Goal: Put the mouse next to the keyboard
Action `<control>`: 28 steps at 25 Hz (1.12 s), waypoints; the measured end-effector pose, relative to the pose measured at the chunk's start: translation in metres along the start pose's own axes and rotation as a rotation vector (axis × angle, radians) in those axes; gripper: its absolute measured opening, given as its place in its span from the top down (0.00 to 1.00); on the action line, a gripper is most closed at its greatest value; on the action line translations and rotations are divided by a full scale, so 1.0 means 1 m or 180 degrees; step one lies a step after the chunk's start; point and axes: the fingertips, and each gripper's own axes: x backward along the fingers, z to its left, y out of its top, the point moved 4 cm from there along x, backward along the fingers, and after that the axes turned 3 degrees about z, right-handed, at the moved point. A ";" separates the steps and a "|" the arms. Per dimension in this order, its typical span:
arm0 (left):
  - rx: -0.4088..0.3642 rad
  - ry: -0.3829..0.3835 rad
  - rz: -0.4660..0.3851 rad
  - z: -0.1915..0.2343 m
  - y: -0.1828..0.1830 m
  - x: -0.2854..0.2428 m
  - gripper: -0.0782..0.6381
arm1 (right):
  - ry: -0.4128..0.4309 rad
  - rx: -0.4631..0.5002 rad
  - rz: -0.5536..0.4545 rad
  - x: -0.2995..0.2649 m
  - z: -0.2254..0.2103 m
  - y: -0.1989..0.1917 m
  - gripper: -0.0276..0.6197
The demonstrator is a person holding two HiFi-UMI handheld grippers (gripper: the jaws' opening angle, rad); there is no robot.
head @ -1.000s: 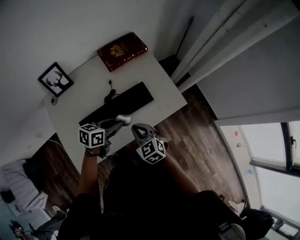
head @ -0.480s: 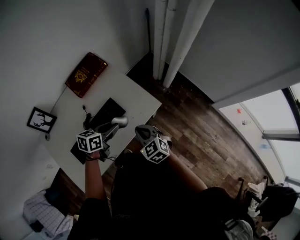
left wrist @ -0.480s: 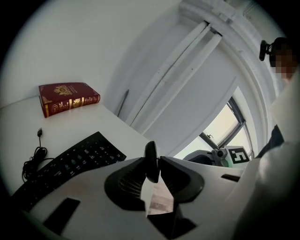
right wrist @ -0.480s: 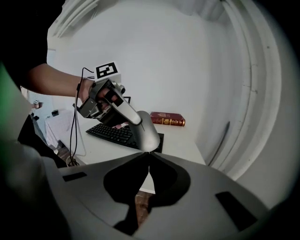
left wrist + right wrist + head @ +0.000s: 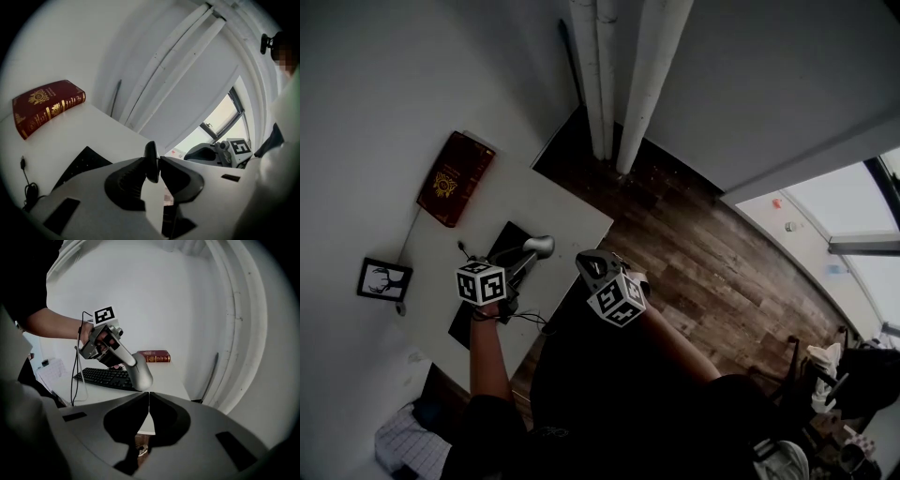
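Head view looks steeply down on a white rectangular desk (image 5: 567,220) set against a white wall, with brown wood-plank floor (image 5: 694,253) beyond its free edge. My left gripper (image 5: 525,258) reaches over the desk and its 2 jaws are clenched on the silver-grey computer mouse (image 5: 141,373). In the left gripper view the mouse stands edge-on between the pads, a thin dark oval pinched from both sides.

From the right gripper view, the mouse hangs steeply tilted, its rounded end lowest, just in front of the near end of the flat black keyboard (image 5: 103,377). My own right gripper's body covers the mouse's lowest edge, so I cannot tell whether it touches the desk.

My right gripper (image 5: 149,399) holds nothing: its 2 jaws are pressed together, tip to tip, with no gap between them. It sits near the desk's edge, just beside my left gripper, and points toward it.

A dark red hardback book with gold ornament (image 5: 47,105) lies flat at the far part of the desk, well apart from the keyboard. A thin black cable (image 5: 26,183) lies loose on the desk by the keyboard. A small black-framed picture of a deer head (image 5: 383,279) stands at the wall. 2 white vertical pipes (image 5: 619,75) run up the corner past the desk.
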 end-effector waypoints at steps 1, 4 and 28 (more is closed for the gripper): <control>-0.0016 -0.0011 0.0039 0.005 0.005 -0.003 0.75 | -0.0017 -0.0044 0.0018 -0.002 -0.004 0.001 0.92; -0.0093 -0.0078 0.0205 0.023 0.017 -0.011 0.75 | -0.0076 -0.0170 0.0078 -0.008 -0.016 0.006 0.92; -0.0401 -0.1163 0.1501 0.111 0.058 -0.084 0.70 | -0.0233 -0.0616 0.0575 -0.022 -0.044 0.008 0.92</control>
